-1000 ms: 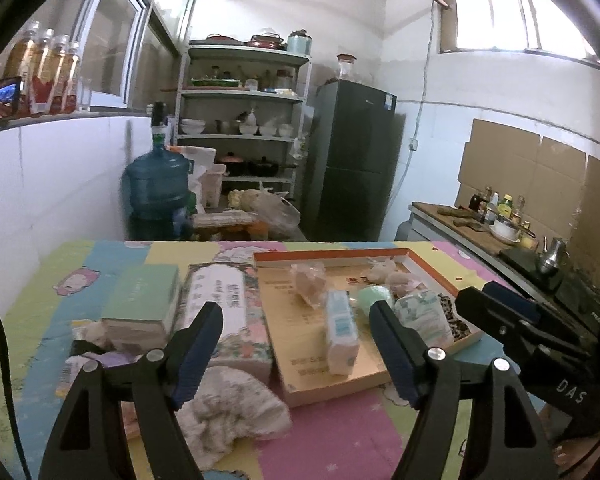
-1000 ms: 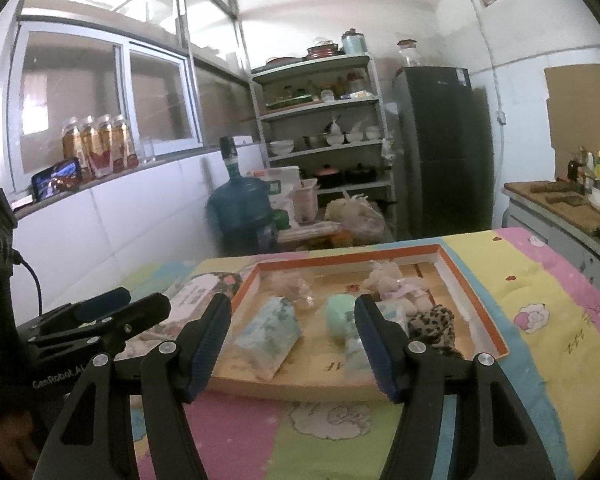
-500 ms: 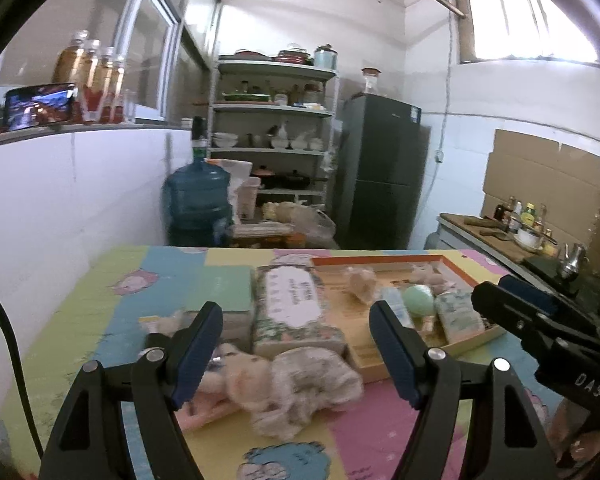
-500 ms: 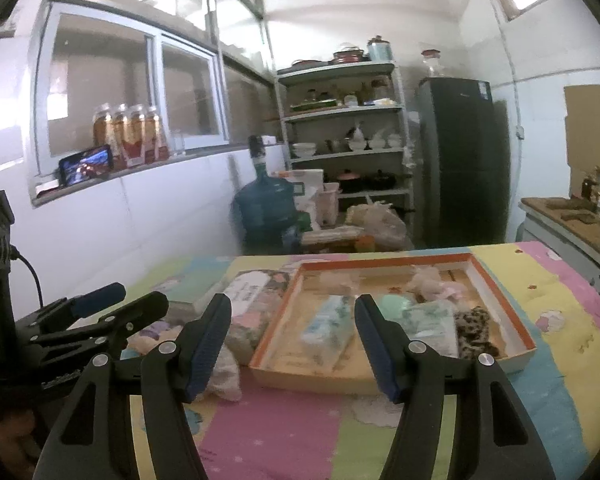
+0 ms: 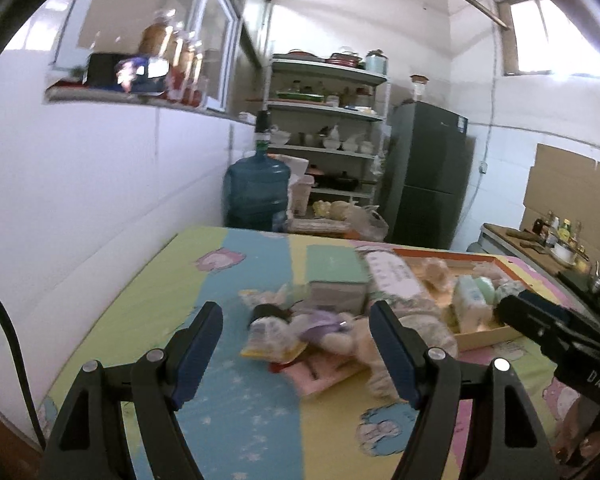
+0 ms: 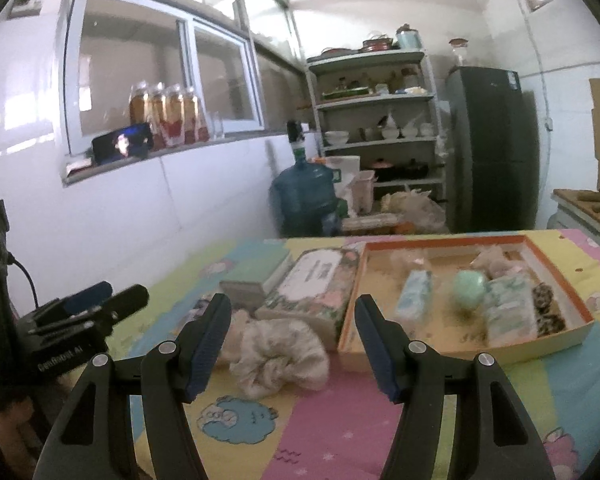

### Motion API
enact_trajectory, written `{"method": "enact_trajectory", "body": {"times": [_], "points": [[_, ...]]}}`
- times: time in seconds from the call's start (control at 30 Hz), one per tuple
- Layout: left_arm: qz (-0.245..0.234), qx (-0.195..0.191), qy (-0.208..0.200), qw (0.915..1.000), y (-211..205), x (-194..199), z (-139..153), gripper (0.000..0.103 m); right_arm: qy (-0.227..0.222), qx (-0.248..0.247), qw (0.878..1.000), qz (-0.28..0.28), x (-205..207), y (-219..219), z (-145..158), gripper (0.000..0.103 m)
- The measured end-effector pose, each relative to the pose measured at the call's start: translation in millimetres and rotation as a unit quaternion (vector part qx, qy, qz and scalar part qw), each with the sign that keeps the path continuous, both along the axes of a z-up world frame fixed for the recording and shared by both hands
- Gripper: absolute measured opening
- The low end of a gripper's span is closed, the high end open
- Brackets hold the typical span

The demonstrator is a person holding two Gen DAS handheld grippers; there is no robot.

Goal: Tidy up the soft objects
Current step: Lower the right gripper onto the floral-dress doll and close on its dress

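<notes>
A shallow cardboard tray with an orange rim (image 6: 556,340) sits on the colourful mat and holds several soft items: a blue-white packet (image 6: 414,294), a green ball (image 6: 469,285), a tissue pack (image 6: 510,312) and a leopard-print piece (image 6: 548,314). Left of the tray lie a floral tissue pack (image 6: 314,282), a cream fluffy scrunchie (image 6: 278,354) and a pile of small plush toys (image 5: 300,326). My left gripper (image 5: 296,354) is open and empty, just in front of the plush pile. My right gripper (image 6: 294,344) is open and empty, above the scrunchie.
A green-topped box (image 5: 336,276) lies behind the plush pile. The white wall runs along the table's left side. A water jug (image 5: 256,196), shelves (image 5: 328,120) and a dark fridge (image 5: 428,176) stand beyond the table. The right gripper shows at the right in the left wrist view (image 5: 556,332).
Both grippers have pulled back and swung left, away from the tray, so that the plush pile and the scrunchie now lie before them. Both stayed open and empty.
</notes>
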State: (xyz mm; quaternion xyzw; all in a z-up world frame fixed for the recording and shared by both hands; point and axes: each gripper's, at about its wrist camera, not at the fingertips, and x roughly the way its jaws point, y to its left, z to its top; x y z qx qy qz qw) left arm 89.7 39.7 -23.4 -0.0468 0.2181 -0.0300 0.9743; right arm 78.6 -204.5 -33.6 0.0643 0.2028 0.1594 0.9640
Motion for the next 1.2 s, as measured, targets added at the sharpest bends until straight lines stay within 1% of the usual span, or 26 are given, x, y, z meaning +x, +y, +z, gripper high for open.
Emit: {"method": "enact_trajectory", "body": {"times": [0.23, 0.53, 0.77, 0.93, 0.97, 1.03, 1.07, 1.1, 1.13, 1.17, 1.2], "points": [[0.005, -0.013, 0.011, 0.9998, 22, -4, -17, 0.075, 0.032, -0.013, 0.999, 0.019, 10, 26, -23, 0.066], [0.004, -0.025, 0.021, 0.9995, 36, -2, -30, 0.075, 0.070, -0.029, 0.996, 0.048, 26, 54, -49, 0.066], [0.003, -0.035, 0.026, 0.9990, 40, 1, -39, 0.075, 0.090, -0.043, 0.994, 0.046, 38, 63, -61, 0.066], [0.000, -0.030, 0.024, 0.9993, 39, 3, -42, 0.075, 0.105, -0.056, 0.992, 0.046, 47, 69, -67, 0.065], [-0.003, -0.029, 0.024, 0.9993, 38, 3, -43, 0.075, 0.107, -0.059, 0.991, 0.046, 49, 70, -68, 0.063], [-0.007, -0.029, 0.025, 0.9992, 38, 4, -44, 0.075, 0.114, -0.068, 0.990, 0.044, 53, 73, -70, 0.052], [-0.009, -0.028, 0.026, 0.9992, 37, 5, -46, 0.075, 0.117, -0.071, 0.990, 0.043, 55, 74, -71, 0.050], [-0.011, -0.028, 0.028, 0.9992, 37, 6, -47, 0.075, 0.123, -0.074, 0.989, 0.040, 58, 76, -73, 0.040], [-0.012, -0.027, 0.029, 0.9991, 37, 6, -48, 0.075, 0.132, -0.083, 0.987, 0.034, 61, 77, -76, 0.022], [-0.013, -0.027, 0.031, 0.9991, 37, 7, -49, 0.075, 0.137, -0.088, 0.986, 0.033, 63, 78, -78, 0.015], [-0.014, -0.027, 0.033, 0.9990, 37, 8, -51, 0.075, 0.142, -0.093, 0.985, 0.032, 64, 79, -80, 0.012]]}}
